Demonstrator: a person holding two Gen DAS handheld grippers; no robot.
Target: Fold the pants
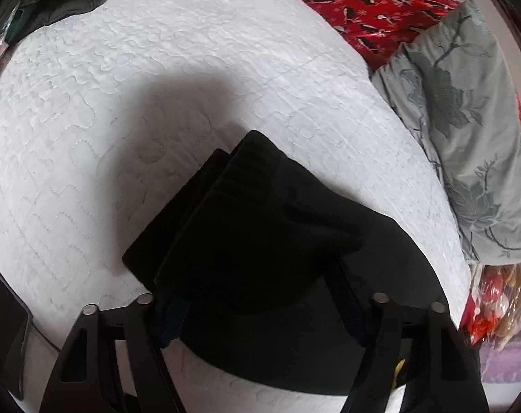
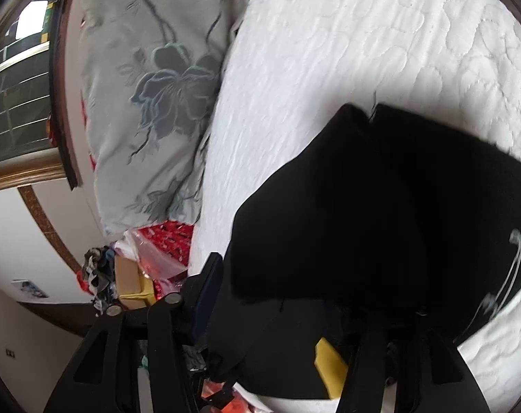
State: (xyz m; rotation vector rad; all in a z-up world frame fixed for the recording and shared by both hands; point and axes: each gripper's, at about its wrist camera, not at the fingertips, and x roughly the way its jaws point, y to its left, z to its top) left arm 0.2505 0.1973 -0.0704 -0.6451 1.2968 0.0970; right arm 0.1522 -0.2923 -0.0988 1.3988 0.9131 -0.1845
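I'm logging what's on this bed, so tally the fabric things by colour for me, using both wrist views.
Black: 1, the folded pants on the white quilt.
White: 1, the quilt itself.
Grey floral: 1, the pillow at the bed's edge.
Red patterned: 1, the cover behind the pillow.
Dark green: 1, the cloth at the far corner.
Total: 5

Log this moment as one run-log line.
stage: folding | black pants folded on white quilt | left gripper: open, straddling pants | right gripper: open over pants
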